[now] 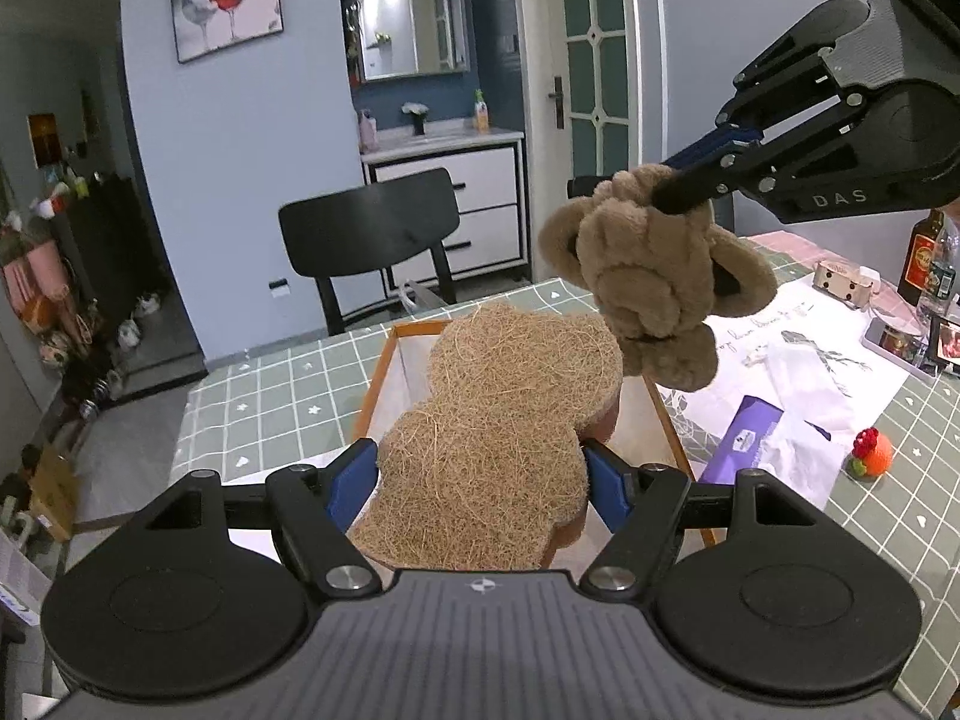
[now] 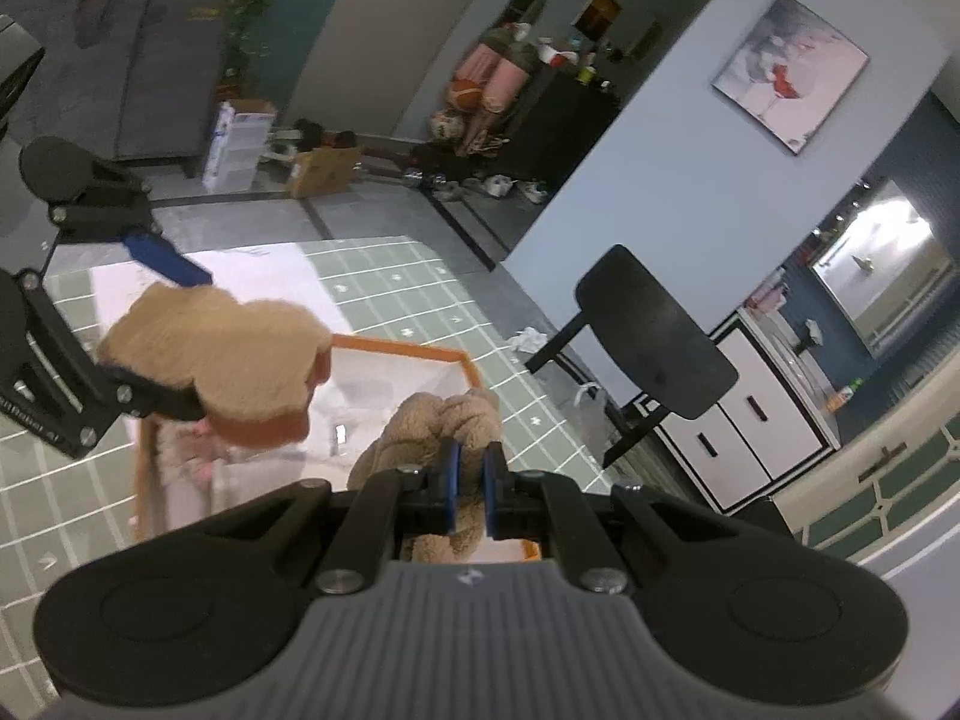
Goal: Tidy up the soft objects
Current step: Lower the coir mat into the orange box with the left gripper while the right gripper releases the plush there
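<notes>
**Desk:** What does the shot show?

**Photographer:** Two hand-held tongs carry soft items above an orange-rimmed white bin (image 1: 391,360) on a green checked tablecloth (image 1: 270,396). The left gripper (image 1: 480,480) stands wide, its blue pads pressed against both sides of a flat coir-fibre pad (image 1: 492,432) shaped like lobes. The right gripper (image 2: 471,480) is nearly shut, pinching a tan knotted plush toy (image 1: 642,276), which hangs below its tips.

**Desk:** Where are they relative to the bin?

**Photographer:** Both loads hang over it, the bin lying just beyond and below each pair of tips. Something pale and pinkish (image 2: 192,456) already lies inside.

**Desk:** The stage?

**Photographer:** Delivery, I'd judge: items gathered, not yet dropped. Next calls for lowering each inside the rim and opening the jaws, keeping the two tongs clear of each other.
</notes>
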Available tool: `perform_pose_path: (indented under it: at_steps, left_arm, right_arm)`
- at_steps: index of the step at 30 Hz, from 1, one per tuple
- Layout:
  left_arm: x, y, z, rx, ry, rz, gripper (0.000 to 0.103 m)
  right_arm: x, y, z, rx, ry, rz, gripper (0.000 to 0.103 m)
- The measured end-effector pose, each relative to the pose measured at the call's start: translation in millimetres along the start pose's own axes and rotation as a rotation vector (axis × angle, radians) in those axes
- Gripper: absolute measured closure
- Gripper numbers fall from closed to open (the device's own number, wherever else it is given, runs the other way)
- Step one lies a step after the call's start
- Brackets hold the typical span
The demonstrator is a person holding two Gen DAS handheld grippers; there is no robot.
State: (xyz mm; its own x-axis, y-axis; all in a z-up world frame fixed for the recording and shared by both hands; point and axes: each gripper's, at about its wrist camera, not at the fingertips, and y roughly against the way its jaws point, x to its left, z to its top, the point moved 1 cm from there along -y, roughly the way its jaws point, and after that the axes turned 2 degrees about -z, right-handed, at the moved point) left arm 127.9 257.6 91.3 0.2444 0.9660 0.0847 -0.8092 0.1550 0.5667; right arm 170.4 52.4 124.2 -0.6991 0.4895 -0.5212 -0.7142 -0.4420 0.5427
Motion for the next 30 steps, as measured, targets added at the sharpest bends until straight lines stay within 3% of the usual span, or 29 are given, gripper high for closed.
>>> perform_pose_path:
  at_steps: [9,15,21,30]
  left_arm:
    - [11.0,-41.7,27.2,0.045,0.023,-0.026,0.019]
    - [12.0,-83.1,30.0,0.130,0.014,0.004,0.019]
    - [16.9,-119.4,24.7,0.220,0.066,-0.003,0.020]
    - [-16.9,-135.1,46.3,0.204,0.029,-0.048,0.020]
  right_arm:
    - [-20.4,-28.0,6.6,-0.029,-0.018,-0.109,0.103]
    - [-17.8,-55.9,2.1,0.012,-0.015,-0.086,0.103]
    - [-3.1,-82.3,-9.7,0.072,0.001,-0.042,0.103]
    - [3.6,-94.6,-32.1,0.119,-0.024,-0.013,0.103]
